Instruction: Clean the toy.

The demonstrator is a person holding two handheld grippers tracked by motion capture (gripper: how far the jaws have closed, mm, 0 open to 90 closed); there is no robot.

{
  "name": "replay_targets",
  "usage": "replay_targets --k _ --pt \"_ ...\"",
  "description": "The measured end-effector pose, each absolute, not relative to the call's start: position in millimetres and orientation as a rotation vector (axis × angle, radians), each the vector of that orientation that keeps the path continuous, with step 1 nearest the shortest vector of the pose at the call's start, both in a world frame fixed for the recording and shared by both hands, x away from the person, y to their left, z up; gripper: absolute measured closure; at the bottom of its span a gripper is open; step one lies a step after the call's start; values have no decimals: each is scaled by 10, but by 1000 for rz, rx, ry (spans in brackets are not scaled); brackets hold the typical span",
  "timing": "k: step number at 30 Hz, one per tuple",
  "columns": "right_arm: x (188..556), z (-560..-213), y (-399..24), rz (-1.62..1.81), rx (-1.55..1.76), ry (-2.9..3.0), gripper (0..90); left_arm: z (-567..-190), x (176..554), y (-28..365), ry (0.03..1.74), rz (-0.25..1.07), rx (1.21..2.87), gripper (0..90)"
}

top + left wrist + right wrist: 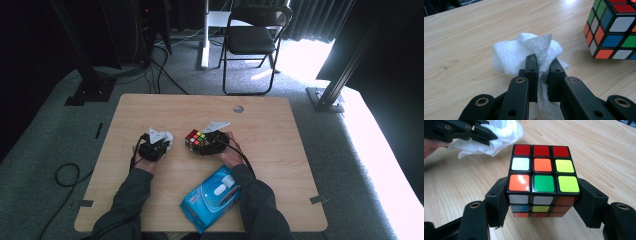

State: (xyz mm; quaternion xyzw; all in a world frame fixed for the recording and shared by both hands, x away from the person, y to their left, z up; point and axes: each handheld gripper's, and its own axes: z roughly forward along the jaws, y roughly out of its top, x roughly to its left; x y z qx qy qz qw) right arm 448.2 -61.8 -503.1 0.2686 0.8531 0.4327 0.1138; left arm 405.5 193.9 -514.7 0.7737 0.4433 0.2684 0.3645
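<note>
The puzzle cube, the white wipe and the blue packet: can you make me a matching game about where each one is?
Things:
1. puzzle cube
2. white wipe
3. blue packet
4. folding chair

Places:
A. lying on the table's near edge, between the person's forearms
B. pinched in the left tool
C. on the floor beyond the table
D. clamped between the jaws of the right tool

Pairs: 1-D, 2-B, 3-A, 4-C
</note>
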Motion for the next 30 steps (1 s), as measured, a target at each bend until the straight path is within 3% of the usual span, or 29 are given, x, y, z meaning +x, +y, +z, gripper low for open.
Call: replay_targets --k 30 --pt "4485 -5142 -563 1151 768 2578 343 -5277 4035 1978 1173 680 2013 771"
